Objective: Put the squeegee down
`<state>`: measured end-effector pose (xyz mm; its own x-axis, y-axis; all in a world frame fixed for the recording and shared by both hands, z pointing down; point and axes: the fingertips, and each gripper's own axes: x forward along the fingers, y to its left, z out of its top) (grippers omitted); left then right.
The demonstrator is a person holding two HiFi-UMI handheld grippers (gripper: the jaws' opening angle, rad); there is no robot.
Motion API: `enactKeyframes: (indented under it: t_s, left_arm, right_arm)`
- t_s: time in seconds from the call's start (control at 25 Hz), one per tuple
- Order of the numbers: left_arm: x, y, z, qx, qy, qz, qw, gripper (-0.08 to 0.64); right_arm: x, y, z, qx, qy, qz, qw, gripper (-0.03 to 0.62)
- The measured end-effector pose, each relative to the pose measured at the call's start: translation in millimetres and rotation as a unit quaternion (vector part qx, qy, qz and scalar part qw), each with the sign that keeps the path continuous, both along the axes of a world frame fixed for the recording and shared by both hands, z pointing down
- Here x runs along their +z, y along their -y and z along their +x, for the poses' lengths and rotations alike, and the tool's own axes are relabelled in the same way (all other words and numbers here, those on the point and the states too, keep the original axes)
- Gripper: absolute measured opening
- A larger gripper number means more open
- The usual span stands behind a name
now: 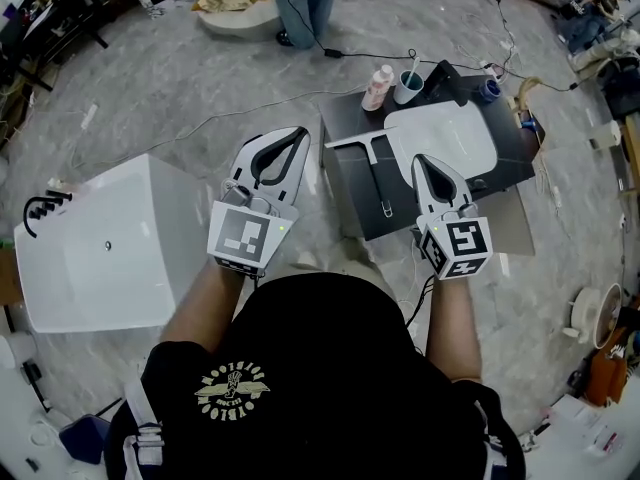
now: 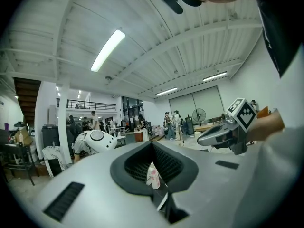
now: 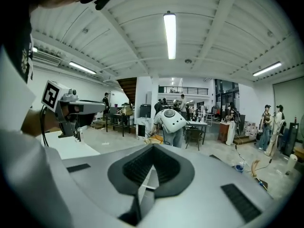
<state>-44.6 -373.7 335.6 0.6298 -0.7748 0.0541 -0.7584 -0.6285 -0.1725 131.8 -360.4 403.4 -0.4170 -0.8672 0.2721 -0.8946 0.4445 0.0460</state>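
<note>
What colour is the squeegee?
The squeegee is white; the head view shows it best.

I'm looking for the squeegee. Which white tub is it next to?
The smaller white basin on the dark board: the squeegee lies left of it. The big white tub sits apart on the floor.

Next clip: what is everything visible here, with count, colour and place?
white T-shaped squeegee: one, white, flat on the mat
dark rectangular mat: one, black, on the grey floor
shallow white basin: one, white, on the mat, right of the squeegee
pink-and-white bottle: one, mat's far edge
teal cup: one, beside the bottle
large white tub: one, floor, left
left gripper: grey, shut, empty
right gripper: grey, shut, empty
</note>
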Motion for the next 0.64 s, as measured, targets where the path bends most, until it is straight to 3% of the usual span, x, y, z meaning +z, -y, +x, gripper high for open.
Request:
enactKeyframes:
  t_s: [0.64]
  left_arm:
    - [14,-1,36,0.022,-0.007,-0.012,0.9997,0.023]
  right_arm:
    - [12,-9,16,0.001,-0.005,-0.016,1.000,0.028]
